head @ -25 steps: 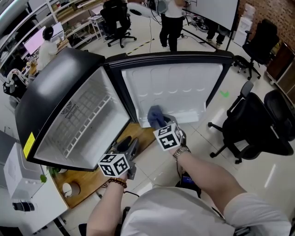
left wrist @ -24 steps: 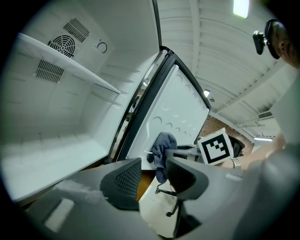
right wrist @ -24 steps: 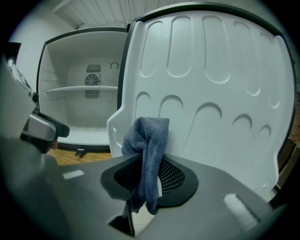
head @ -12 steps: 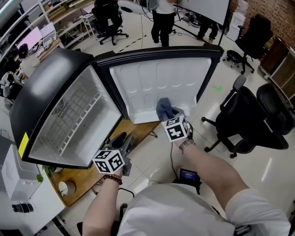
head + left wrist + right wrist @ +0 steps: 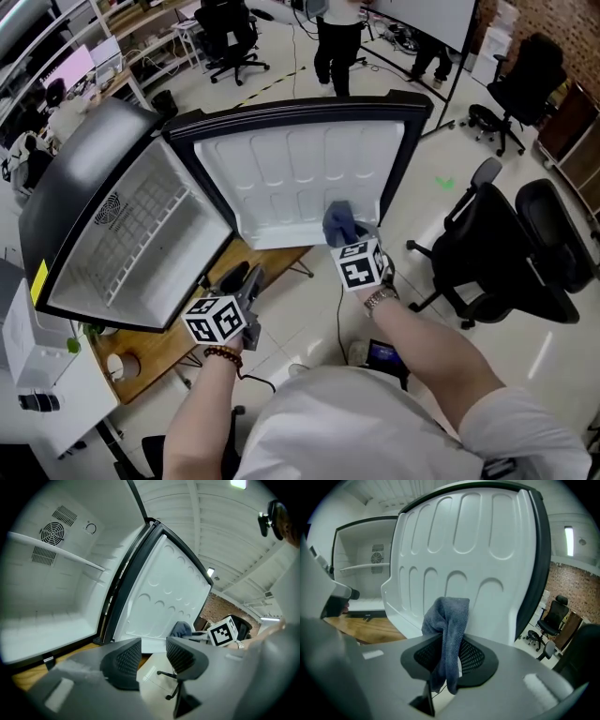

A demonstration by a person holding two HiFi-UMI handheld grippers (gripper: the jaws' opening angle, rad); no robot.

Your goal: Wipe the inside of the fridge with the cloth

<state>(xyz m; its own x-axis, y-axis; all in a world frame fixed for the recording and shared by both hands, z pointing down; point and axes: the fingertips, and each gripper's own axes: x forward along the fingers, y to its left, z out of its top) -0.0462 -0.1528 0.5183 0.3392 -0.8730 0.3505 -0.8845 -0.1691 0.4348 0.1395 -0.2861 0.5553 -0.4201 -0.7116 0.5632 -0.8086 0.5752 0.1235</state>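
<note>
Right gripper (image 5: 449, 656) is clamped tight on the blue cloth (image 5: 447, 616), with a bunched fold standing up past the tips. That soft wad is the wiping face, so the hard jaws need not touch the plastic. The cloth is at the lower right of the open door (image 5: 300, 169), against its white inner lining or just short of it; contact can't be told. The door hangs wide, leaving both the lining and the white cavity of the fridge (image 5: 75, 187) open to reach. Left gripper (image 5: 153, 656) sits low by the bench (image 5: 155, 356), jaws parted, nothing between them. It is probably parked clear, free to steady the door. The cavity and wire shelf (image 5: 155, 230) look yet to be wiped.
</note>
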